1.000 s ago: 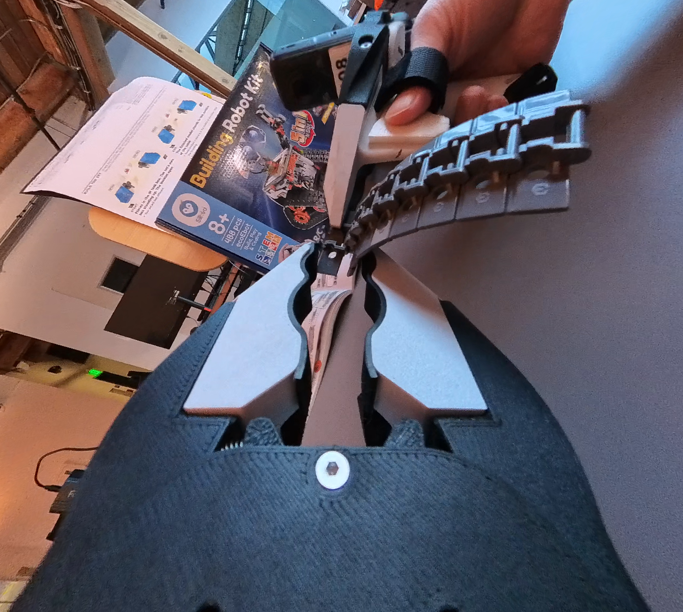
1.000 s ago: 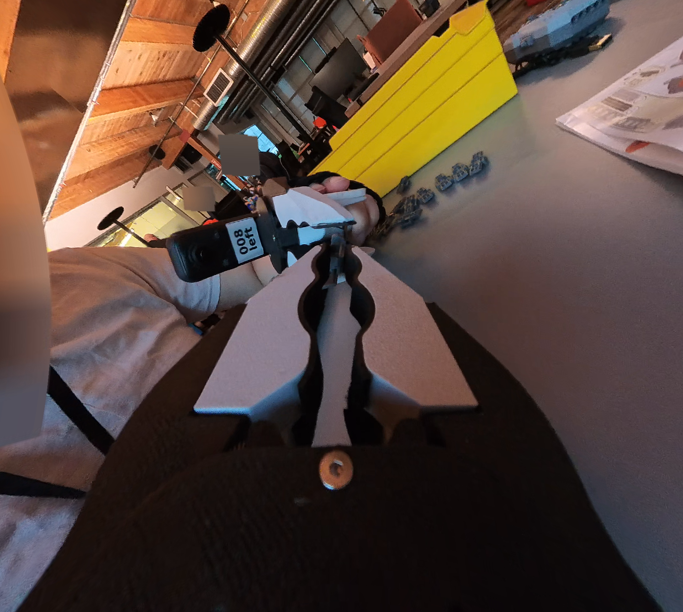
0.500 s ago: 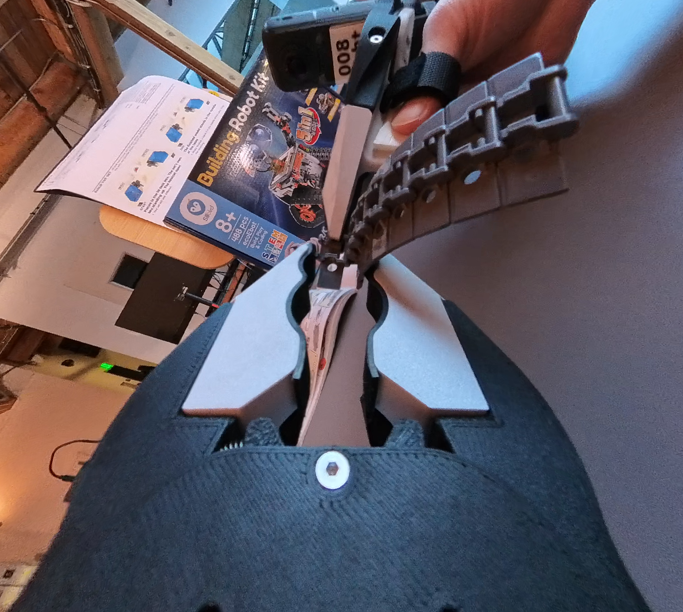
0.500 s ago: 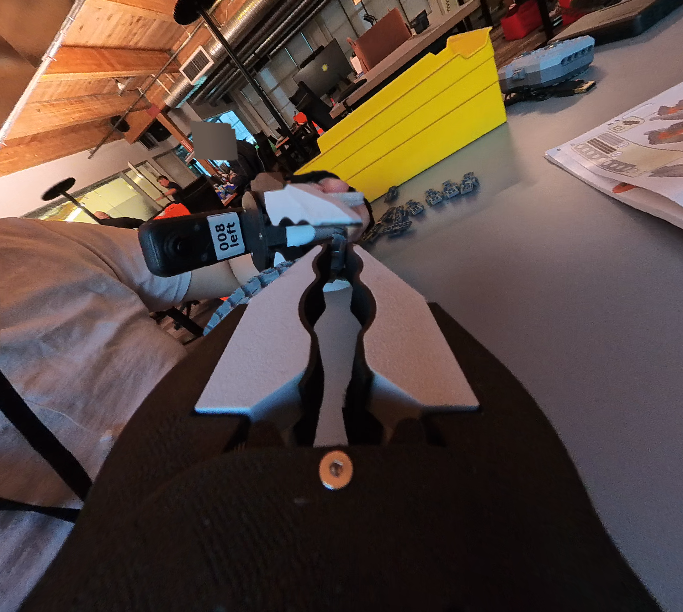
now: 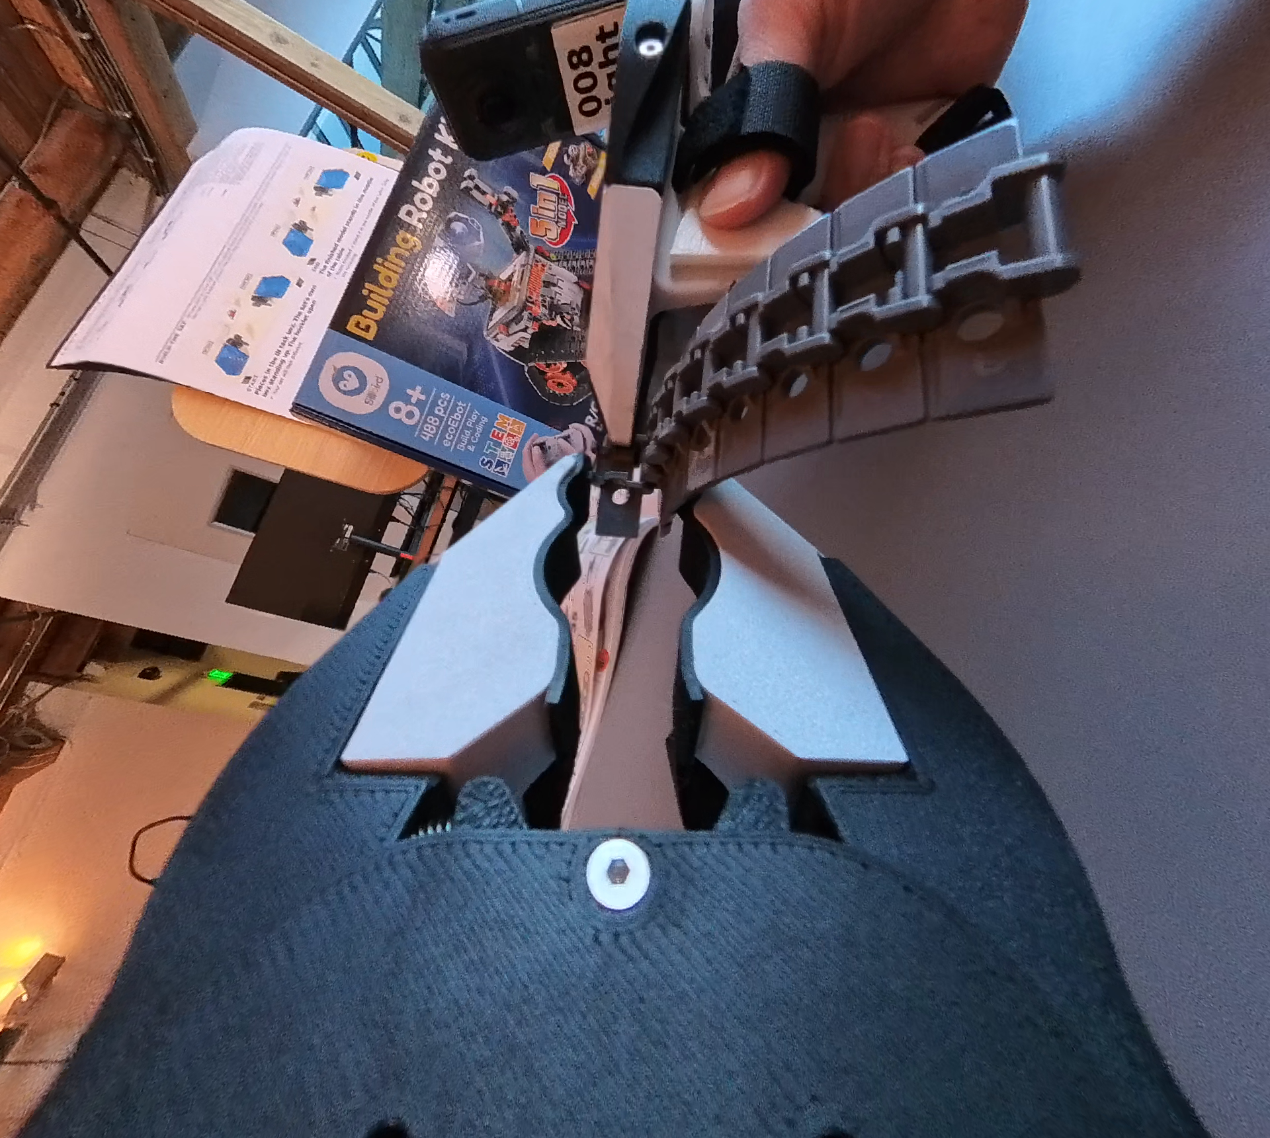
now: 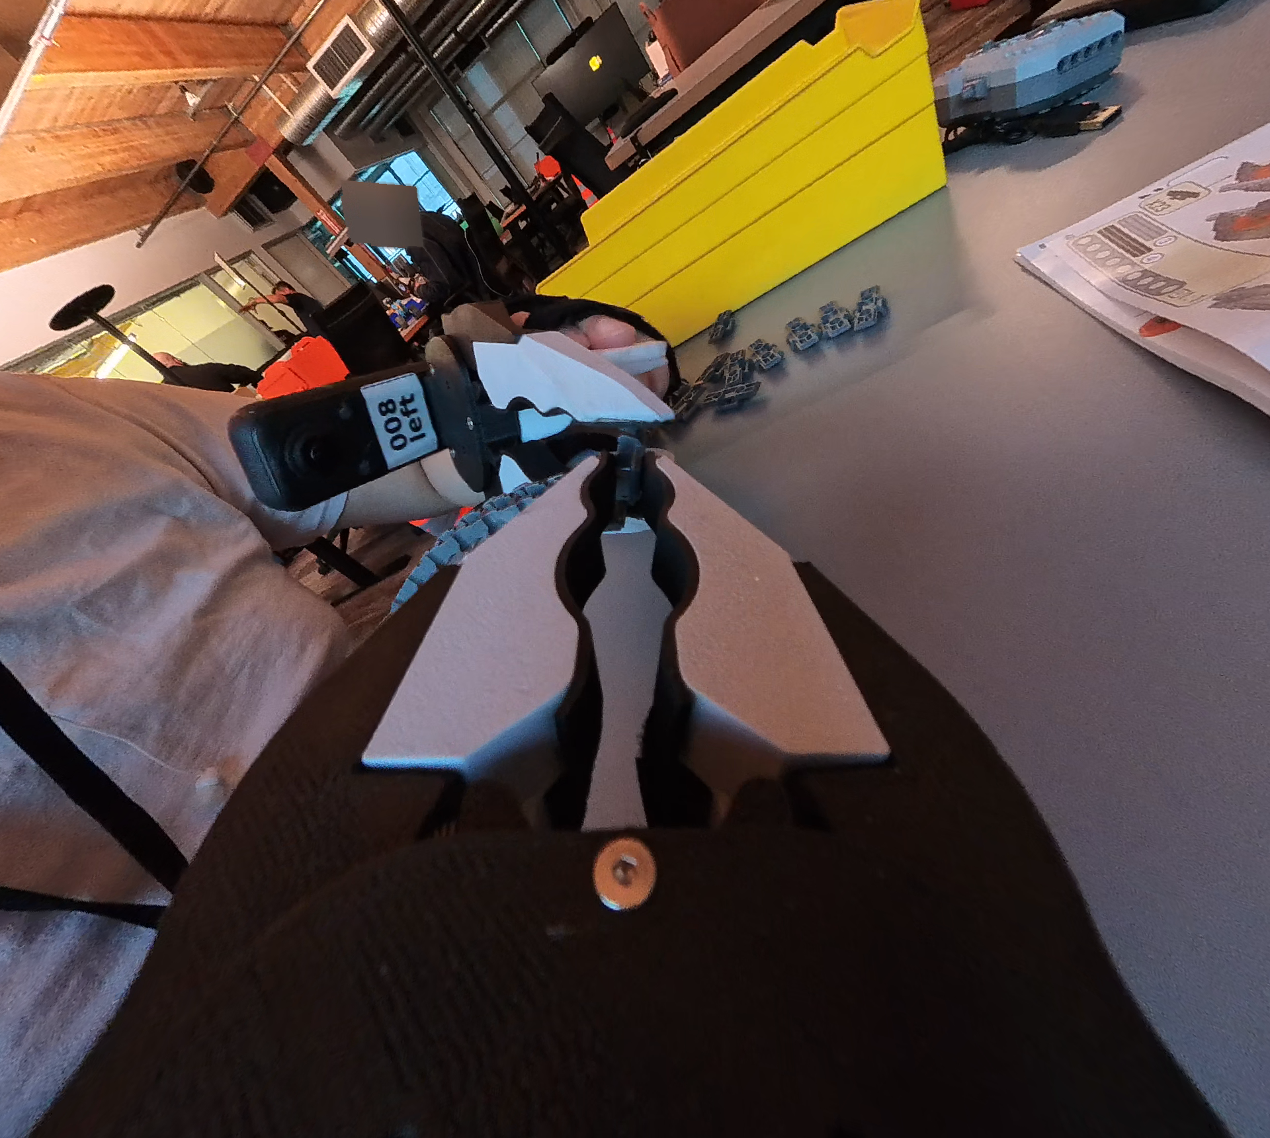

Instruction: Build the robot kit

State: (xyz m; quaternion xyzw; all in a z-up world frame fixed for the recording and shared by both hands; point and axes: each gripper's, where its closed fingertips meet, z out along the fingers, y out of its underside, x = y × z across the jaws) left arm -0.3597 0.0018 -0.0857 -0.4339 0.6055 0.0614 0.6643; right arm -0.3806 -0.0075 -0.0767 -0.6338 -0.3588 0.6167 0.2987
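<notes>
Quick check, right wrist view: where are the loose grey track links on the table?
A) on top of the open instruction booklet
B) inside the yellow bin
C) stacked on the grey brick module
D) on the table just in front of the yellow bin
D: the loose track links lie scattered on the grey table at the foot of the yellow bin, apart from the instruction booklet to the right.

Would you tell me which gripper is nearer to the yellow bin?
Left. The left gripper lies just in front of the yellow bin, by the loose links; the right gripper meets it tip to tip on the grey track, from the far side.
</notes>
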